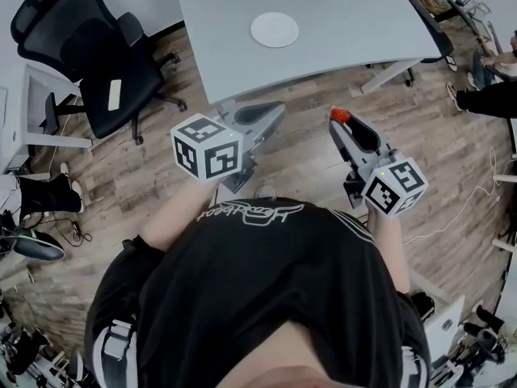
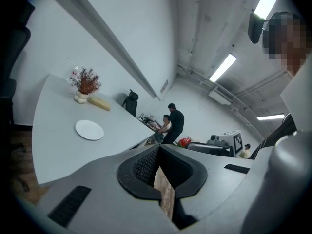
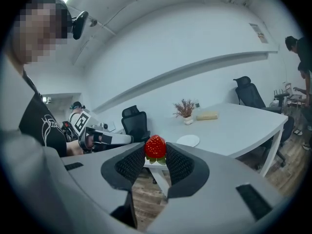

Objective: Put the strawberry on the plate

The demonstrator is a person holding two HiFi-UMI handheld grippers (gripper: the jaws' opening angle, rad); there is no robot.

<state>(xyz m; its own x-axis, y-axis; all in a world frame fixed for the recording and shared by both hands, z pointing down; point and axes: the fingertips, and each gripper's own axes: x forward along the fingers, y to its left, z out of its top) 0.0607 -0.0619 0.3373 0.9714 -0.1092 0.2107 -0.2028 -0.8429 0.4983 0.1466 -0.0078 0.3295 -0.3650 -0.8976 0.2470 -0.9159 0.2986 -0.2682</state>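
The strawberry [image 3: 155, 146] is pinched, red and upright, between the pads of the right gripper [image 3: 155, 156]. It is held short of the grey table [image 1: 347, 23], over the wooden floor [image 1: 153, 168]. The left gripper [image 2: 160, 150] is carried alongside, its jaws pressed together at the tips. The white plate [image 1: 275, 29] is seen lying on the table, well apart from both grippers. A black office chair [image 1: 97, 55] is parked to the table's left.

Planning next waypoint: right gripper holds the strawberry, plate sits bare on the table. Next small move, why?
Probably carry the right gripper forward over the table toward the plate: its fingers grip the strawberry, but it hangs over floor, short of the table edge.
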